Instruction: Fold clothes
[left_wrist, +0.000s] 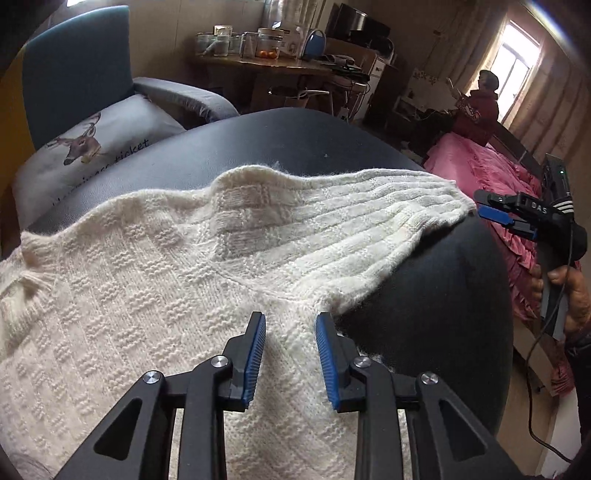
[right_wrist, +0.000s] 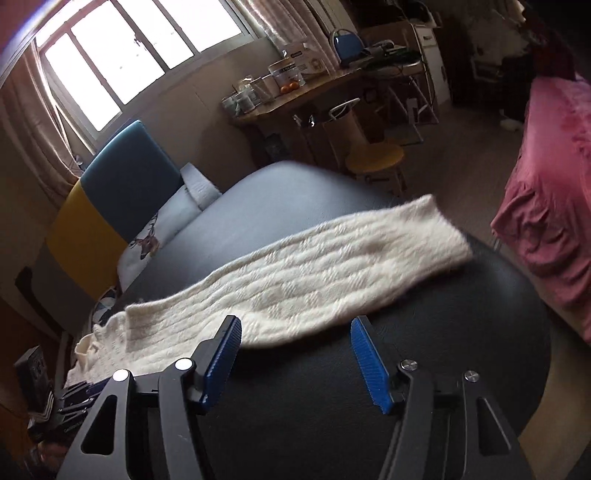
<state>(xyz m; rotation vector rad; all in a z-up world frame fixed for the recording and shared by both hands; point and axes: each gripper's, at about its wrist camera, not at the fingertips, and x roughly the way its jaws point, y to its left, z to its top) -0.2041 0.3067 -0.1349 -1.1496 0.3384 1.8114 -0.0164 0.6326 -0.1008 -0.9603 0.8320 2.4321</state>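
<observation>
The sweater (left_wrist: 147, 280) lies flat on the desk (left_wrist: 443, 295), its sleeve (right_wrist: 314, 273) extended sideways. The left gripper (left_wrist: 290, 354), nearer, hovers half-open over the armpit. The right gripper (right_wrist: 295, 354) is wide, empty, beside the sleeve.

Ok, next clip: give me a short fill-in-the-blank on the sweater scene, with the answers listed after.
1. The knitted sweater lying on the dark table is ____ in colour.
2. The left gripper hovers over the sweater with its jaws ____.
3. The sleeve stretches out flat across the table, and the right gripper holds ____.
4. The pillow on the chair behind the table is printed with a ____.

Missing words: cream (white); open; nothing; deer
</observation>
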